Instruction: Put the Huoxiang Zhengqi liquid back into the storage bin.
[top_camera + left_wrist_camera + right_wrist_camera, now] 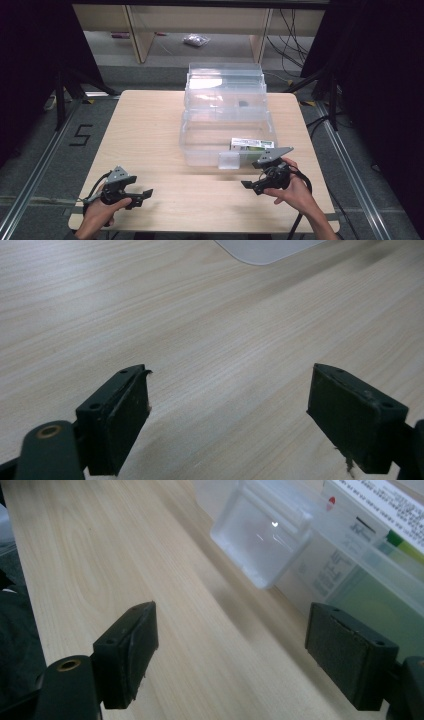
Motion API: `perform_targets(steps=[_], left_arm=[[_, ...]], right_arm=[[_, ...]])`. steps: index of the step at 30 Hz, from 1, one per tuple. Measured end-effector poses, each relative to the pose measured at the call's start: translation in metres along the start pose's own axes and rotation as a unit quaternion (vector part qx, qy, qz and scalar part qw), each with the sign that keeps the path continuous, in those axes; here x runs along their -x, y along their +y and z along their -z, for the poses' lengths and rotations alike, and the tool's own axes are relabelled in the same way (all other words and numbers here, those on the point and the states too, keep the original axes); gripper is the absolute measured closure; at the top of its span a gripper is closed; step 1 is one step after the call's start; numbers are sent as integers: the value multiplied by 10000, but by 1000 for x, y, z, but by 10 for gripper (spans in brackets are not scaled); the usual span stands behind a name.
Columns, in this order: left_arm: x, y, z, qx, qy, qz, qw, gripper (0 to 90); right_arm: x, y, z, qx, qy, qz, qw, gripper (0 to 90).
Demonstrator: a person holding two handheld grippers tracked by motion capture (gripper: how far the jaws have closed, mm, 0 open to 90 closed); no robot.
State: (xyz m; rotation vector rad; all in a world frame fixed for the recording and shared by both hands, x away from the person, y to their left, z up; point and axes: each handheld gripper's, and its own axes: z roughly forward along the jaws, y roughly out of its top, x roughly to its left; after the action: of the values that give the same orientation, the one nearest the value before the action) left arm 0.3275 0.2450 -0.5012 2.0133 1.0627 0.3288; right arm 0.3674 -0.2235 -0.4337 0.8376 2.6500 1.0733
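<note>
Floor marking "5" (80,135) beside table (150,130)

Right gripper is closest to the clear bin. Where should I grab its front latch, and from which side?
Probably the latch, the clear tab on the clear bin's front wall. It juts toward the table's near edge with bare wood before it, so bring the open right gripper in from the front, one jaw on each side edge of the tab.
</note>
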Motion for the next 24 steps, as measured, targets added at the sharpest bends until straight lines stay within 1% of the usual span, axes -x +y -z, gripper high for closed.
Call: perform_targets(steps=[1,2,4,5,6,7,8,9,10,12,13,14,15,16,17,18,19,21,22,23,24], left_arm=[[0,0,0,34,-3,8,10000,161],[0,0,0,30,10,6,10000,160],[0,0,0,15,-4,6,10000,160],[0,0,0,17,-5,8,10000,160],[0,0,0,18,-7,8,10000,161],[0,0,0,12,-9,5,10000,160],[3,0,-2,149,-10,157,9998,161],[2,0,-1,128,-11,135,9998,160],[2,0,-1,133,-9,142,9998,160],[0,0,0,18,-8,7,10000,160],[0,0,0,14,-8,2,10000,160],[0,0,0,16,-6,8,10000,161],[0,0,0,18,-6,6,10000,160],[0,0,0,16,-6,3,10000,161],[2,0,0,86,12,75,9999,160],[2,0,-1,121,19,86,9999,160],[1,0,0,58,21,16,10000,160],[1,0,0,51,20,10,10000,160],[1,0,0,65,6,59,10000,160],[3,0,-1,143,-5,146,9998,160],[2,0,-1,138,-4,135,9998,161]], right_arm=[[0,-2,-1,15,-34,0,10000,222],[0,-4,-3,63,-6,-50,10000,222],[0,-9,-4,67,-10,-97,9999,221],[-1,-11,-4,55,-21,-190,9998,221],[0,-13,-4,90,-69,-165,9998,221],[-1,-15,-4,76,-16,-254,9996,220],[-1,-18,-5,79,-27,-209,9997,220],[-3,-20,-4,19,-7,-393,9992,219],[1,-22,-4,22,-55,-218,9997,218],[0,-26,-5,101,-75,-290,9995,216],[1,-28,-4,29,15,-296,9996,215],[2,-30,-5,63,-65,-287,9995,214],[0,-32,-5,52,-78,-466,9989,213],[1,-34,-6,77,-131,-389,9991,212],[1,-36,-6,65,-123,-466,9988,208],[1,-38,-7,134,-137,-477,9987,202],[2,-40,-6,138,-173,-496,9985,199],[3,-42,-3,79,-163,-572,9982,199],[1,-45,-3,126,-191,-759,9969,198],[1,-45,-2,39,-208,-813,9965,197],[2,-47,-2,43,-249,-732,9970,197]])
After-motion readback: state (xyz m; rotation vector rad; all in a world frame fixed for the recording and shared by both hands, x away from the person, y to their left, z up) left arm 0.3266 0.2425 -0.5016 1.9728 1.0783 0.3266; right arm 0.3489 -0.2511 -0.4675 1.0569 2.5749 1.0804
